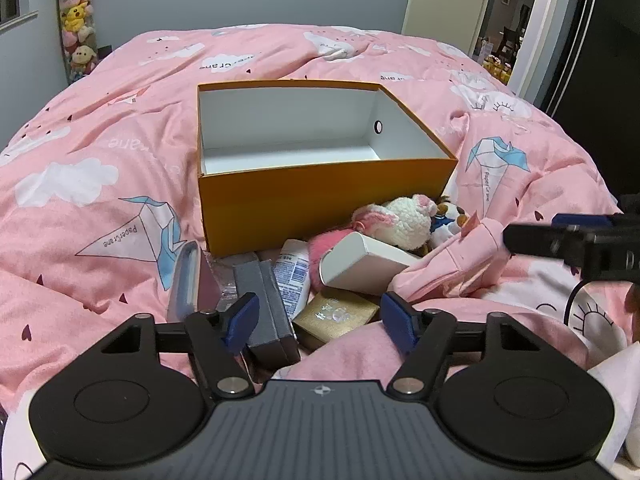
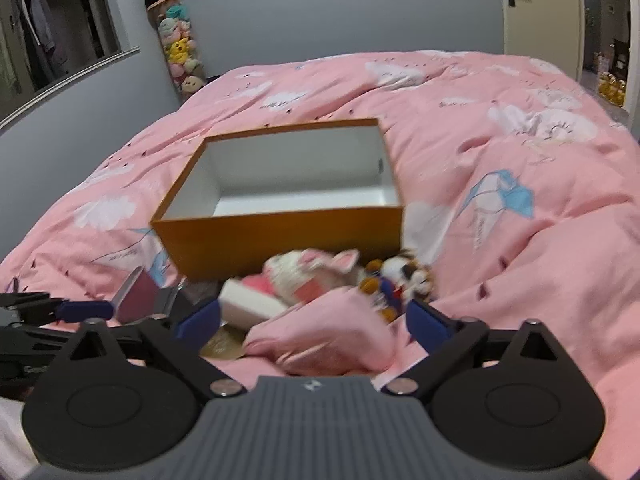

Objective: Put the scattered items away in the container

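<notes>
lower left of the left view: left gripper (image 1: pixel 318 322) wide open, empty, over a grey case (image 1: pixel 266 308) and gold box (image 1: pixel 336 316). centre: orange box (image 1: pixel 320 196), empty, just behind the pile. lower centre of the right view: right gripper (image 2: pixel 316 320) open, empty, above a quilt fold (image 2: pixel 320 340). risk, judged: pinching quilt instead; soft toy (image 1: pixel 404 220) slipping.

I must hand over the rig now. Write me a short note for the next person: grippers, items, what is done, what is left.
Left gripper: open, empty, above the grey case and gold box.
Right gripper: open, empty, over a quilt fold.
Orange box: on the bed, nothing visible inside.
Pile in front of it: grey case, gold box, tube, white box, two plush toys.
Done: nothing.
Left: everything.
</notes>
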The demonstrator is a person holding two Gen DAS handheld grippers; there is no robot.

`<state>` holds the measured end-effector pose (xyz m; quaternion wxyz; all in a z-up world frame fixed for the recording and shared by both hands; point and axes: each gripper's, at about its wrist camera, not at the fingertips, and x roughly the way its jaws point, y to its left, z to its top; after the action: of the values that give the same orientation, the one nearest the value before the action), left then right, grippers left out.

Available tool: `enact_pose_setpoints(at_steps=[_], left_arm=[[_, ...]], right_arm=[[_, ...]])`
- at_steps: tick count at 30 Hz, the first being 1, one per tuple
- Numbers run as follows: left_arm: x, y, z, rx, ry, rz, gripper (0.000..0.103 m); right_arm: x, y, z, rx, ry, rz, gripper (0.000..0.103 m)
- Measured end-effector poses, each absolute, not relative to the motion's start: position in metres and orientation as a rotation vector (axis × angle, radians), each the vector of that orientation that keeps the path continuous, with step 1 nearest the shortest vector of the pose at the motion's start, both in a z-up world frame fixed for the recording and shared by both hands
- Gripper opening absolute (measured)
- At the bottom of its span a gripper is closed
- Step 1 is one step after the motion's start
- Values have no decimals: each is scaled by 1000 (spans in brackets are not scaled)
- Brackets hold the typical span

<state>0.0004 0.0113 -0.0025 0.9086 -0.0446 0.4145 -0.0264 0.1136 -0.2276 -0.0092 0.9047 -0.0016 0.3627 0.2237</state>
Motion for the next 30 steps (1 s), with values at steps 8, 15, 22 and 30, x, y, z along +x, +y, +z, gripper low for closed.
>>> enact_pose_setpoints(at_steps=[8,15,22,30], left_arm=[[10,29,1,-52,857,-5,72],[23,48,-8,-158,950,-73,70],[38,56,-26,-208,1026,-53,70],[36,64,-19,-186,1023,-29,70]], right_arm=[[128,-224,-5,-91,700,496,64],[140,-202,-10,-114,717,618,49],[148,-185,-17,-159,752,703,50],[152,-158,-29,-205,807,813,52]])
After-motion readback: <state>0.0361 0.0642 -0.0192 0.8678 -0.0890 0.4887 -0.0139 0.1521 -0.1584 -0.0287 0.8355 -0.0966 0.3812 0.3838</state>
